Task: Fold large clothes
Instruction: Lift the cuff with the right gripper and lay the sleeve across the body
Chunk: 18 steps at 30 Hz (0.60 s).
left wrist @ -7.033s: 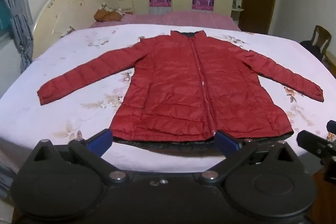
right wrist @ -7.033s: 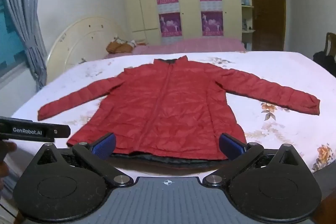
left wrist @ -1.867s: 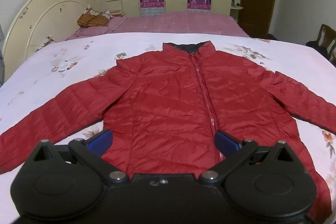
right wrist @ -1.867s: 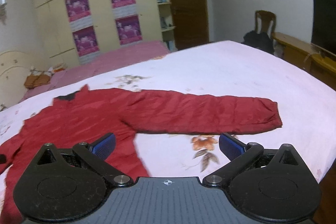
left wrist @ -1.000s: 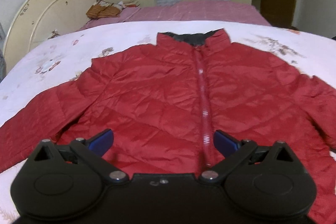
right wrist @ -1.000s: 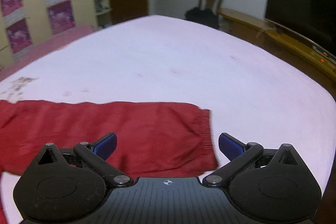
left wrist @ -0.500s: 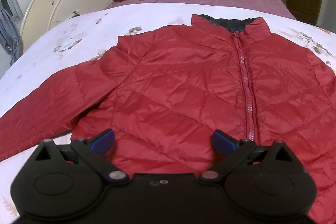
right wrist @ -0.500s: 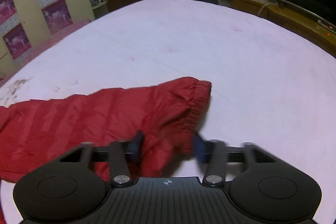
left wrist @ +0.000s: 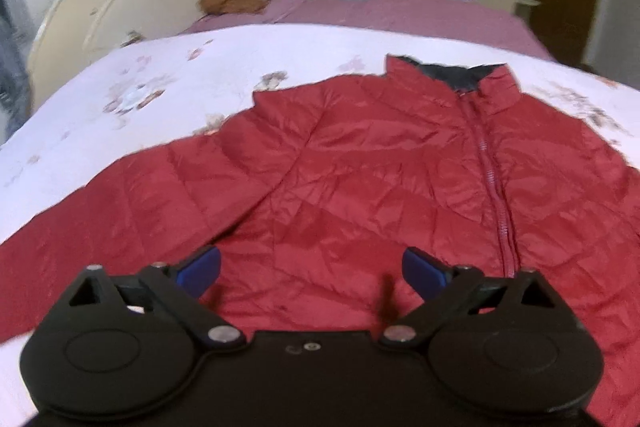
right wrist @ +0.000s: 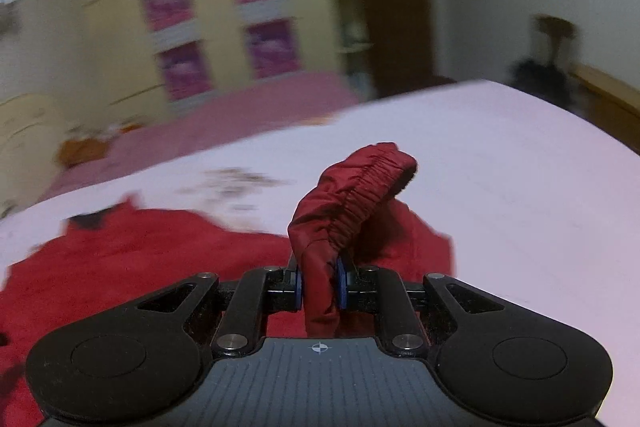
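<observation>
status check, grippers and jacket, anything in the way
Right gripper shut on sleeve cuff, lifted. Left gripper closing, nothing between jaws, over red jacket. Nothing in the way.

Both tools share one build. The left gripper [left wrist: 312, 269] has a matte black body with two round lobes, each pressed with a shallow disc, two angled black link arms pinned by silver rivets, triangular cut-outs, and blue pads [left wrist: 424, 269]. Two small screws sit at its centre. The right gripper [right wrist: 319, 287] adds a ribbed grey plate bearing a small white crosshair mark, and its blue pads [right wrist: 341, 286] show only as thin edges.
</observation>
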Each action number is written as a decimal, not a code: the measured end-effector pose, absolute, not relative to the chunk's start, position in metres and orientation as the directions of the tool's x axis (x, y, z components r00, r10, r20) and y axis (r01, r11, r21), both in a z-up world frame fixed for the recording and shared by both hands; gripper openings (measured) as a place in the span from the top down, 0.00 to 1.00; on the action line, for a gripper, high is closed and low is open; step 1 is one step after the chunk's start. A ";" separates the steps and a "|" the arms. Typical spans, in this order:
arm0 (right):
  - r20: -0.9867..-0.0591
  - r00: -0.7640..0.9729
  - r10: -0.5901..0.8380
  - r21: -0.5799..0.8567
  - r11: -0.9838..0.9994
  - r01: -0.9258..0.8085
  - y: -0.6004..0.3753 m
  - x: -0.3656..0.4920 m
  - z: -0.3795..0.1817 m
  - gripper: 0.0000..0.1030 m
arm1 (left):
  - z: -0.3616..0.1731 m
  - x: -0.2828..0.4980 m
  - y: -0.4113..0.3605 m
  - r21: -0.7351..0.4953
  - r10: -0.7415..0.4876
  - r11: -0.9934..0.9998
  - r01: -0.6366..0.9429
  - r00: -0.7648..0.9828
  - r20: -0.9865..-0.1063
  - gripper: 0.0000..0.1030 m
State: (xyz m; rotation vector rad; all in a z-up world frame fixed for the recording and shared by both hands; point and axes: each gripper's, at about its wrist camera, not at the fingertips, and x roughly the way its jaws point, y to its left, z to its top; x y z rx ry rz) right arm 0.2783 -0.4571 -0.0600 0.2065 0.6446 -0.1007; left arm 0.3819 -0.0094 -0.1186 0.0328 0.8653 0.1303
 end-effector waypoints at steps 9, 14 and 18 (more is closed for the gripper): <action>-0.630 0.735 0.252 0.212 0.966 -0.150 -0.275 0.334 -0.089 0.85 | -0.109 0.379 0.057 -0.044 0.038 0.993 -0.112 0.636 -0.771 0.08; -0.661 0.675 0.328 0.237 0.945 -0.227 -0.211 0.348 -0.119 0.85 | -0.106 0.379 0.078 -0.060 0.028 0.991 -0.115 0.640 -0.768 0.08; -0.687 0.630 0.362 0.252 0.932 -0.261 -0.179 0.354 -0.138 0.85 | -0.108 0.380 0.088 -0.076 0.017 0.990 -0.118 0.642 -0.767 0.08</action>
